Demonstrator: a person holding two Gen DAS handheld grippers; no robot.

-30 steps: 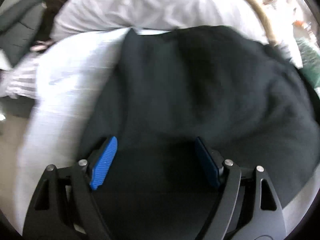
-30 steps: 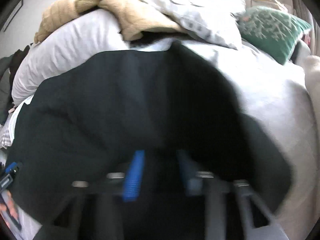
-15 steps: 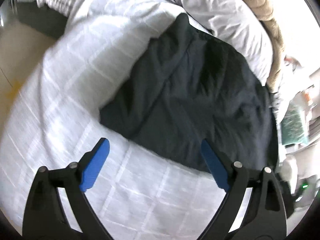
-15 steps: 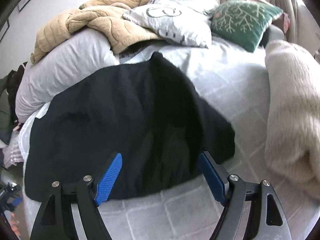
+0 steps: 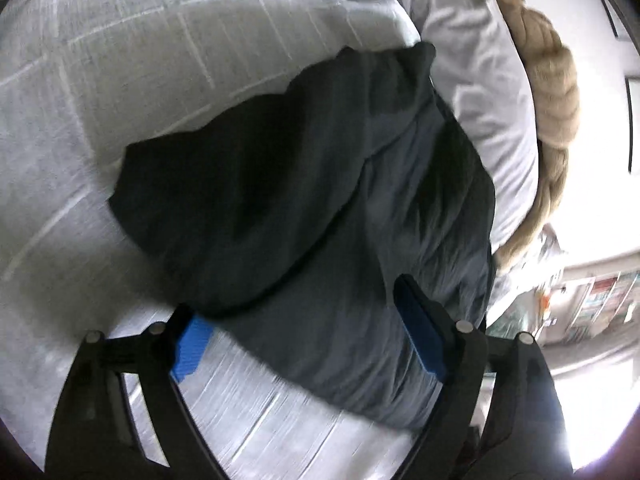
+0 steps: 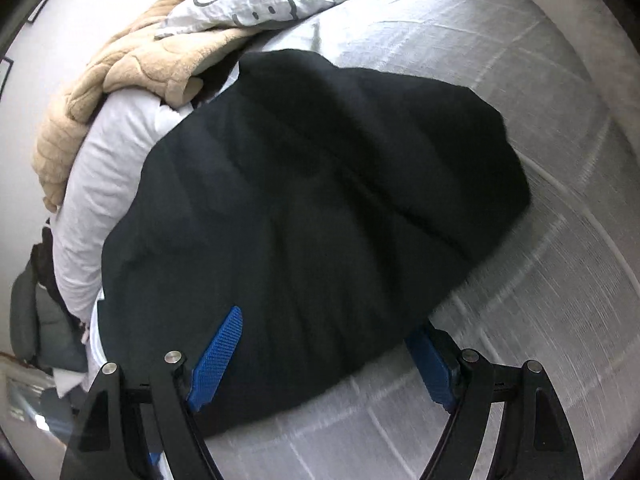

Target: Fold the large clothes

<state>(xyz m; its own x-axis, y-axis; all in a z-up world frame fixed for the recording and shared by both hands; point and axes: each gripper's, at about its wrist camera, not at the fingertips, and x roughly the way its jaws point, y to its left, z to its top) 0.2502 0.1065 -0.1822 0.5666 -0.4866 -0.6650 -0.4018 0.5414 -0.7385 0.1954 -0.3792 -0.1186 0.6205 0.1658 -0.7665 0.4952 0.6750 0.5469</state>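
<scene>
Left gripper [image 5: 306, 334]: jaws spread wide, nothing held, over the near edge of the black garment [image 5: 312, 200].
Right gripper [image 6: 324, 356]: jaws apart, empty, straddling that garment's [image 6: 304, 220] edge.
Garment: folded on the white checked bedspread [image 6: 540, 128].
Tan blanket [image 6: 132, 68]: behind the garment.

The left wrist camera looked steeply down from close above, along its open left gripper [image 5: 304, 332], at the dark folded garment [image 5: 304, 208] on the white grid-patterned bedspread [image 5: 120, 80]. The right wrist camera also sat close, facing along its open right gripper [image 6: 324, 354] across the same garment [image 6: 312, 216] toward the bedhead. Both views shared the garment, bedspread [image 6: 540, 280] and tan fleece blanket [image 5: 552, 92] [image 6: 120, 76].
</scene>
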